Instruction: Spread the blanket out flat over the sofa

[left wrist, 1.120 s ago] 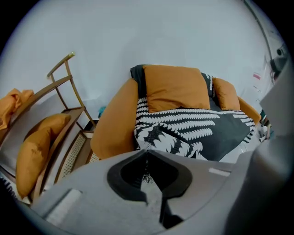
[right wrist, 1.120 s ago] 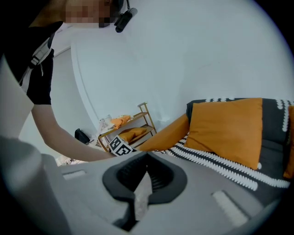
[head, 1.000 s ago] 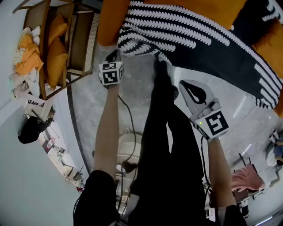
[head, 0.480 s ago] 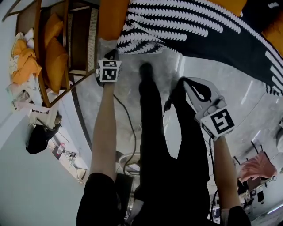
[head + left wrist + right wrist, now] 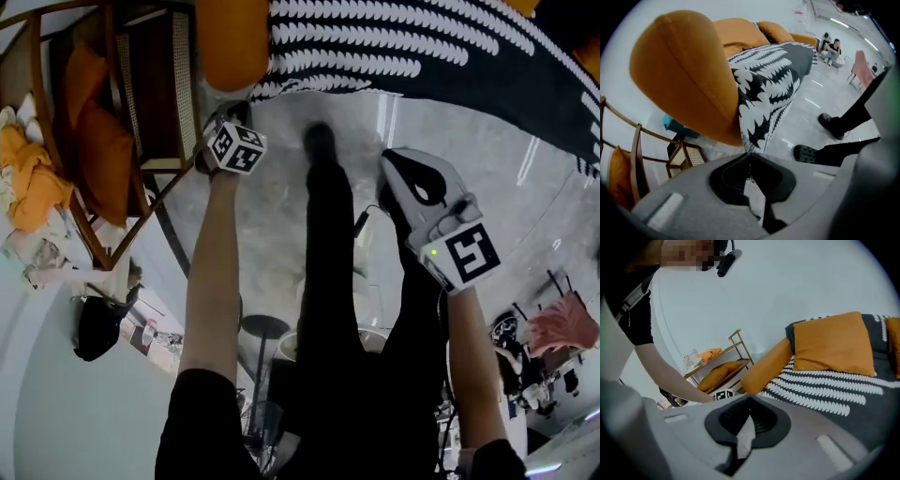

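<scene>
The black blanket (image 5: 422, 47) with white leaf stripes lies over the orange sofa, and one corner hangs down beside the rounded sofa arm (image 5: 230, 42). My left gripper (image 5: 228, 114) points steeply down just below that arm. In the left gripper view the blanket (image 5: 764, 93) narrows to a fringed corner that runs into my left gripper (image 5: 750, 154), which is shut on it. My right gripper (image 5: 387, 161) hangs over the grey floor, apart from the blanket, tips together and holding nothing. The right gripper view shows my right gripper (image 5: 750, 398) facing the blanket (image 5: 825, 390) and an orange cushion (image 5: 832, 345).
A wooden rack (image 5: 141, 94) with orange cushions stands left of the sofa arm, close to my left gripper. The person's black-trousered legs and a shoe (image 5: 319, 141) stand between the grippers. A cable (image 5: 361, 225) trails on the floor. Seated people (image 5: 830, 47) are far off.
My left gripper has sunk beside the sofa arm and rolled, its marker cube turned. The right gripper has come forward and lower. The sofa and blanket have slid toward the picture's top.
</scene>
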The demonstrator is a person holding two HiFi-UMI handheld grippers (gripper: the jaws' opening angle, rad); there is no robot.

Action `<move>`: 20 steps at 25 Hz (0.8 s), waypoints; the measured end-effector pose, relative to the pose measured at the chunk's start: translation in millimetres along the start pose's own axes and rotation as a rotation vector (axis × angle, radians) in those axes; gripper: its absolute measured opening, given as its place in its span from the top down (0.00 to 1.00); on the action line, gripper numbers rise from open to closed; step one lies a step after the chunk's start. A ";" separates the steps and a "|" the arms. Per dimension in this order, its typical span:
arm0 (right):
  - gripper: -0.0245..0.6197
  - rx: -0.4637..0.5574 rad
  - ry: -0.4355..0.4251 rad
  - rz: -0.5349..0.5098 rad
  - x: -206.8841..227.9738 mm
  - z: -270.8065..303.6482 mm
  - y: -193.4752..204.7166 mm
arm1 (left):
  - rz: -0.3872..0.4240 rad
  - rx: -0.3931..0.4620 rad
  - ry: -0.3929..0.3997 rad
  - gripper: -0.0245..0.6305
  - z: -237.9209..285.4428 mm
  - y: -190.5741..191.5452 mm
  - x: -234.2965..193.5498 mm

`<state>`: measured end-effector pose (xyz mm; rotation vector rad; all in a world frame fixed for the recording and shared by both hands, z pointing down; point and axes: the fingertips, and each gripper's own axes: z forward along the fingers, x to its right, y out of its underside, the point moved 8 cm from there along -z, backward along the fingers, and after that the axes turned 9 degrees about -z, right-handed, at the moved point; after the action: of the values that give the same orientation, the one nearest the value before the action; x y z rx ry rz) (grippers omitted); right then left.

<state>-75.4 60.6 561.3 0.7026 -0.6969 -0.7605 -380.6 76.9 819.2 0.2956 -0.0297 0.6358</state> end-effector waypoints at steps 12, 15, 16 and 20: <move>0.96 -0.044 0.049 0.032 5.6 13.8 20.2 | 0.293 -0.163 0.041 0.94 63.5 9.9 19.3; 0.96 -0.046 0.054 0.039 7.1 14.7 23.2 | 0.309 -0.197 0.060 0.94 75.9 9.0 21.2; 0.96 -0.046 0.055 0.040 7.4 15.0 24.0 | 0.312 -0.207 0.067 0.94 79.0 8.6 22.2; 0.96 -0.038 0.060 0.053 7.3 13.7 22.5 | 0.282 -0.217 0.106 0.94 82.1 4.8 23.1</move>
<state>-73.8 62.6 588.5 0.6673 -0.6426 -0.6998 -359.7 70.9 901.9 0.0464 -0.0389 0.9192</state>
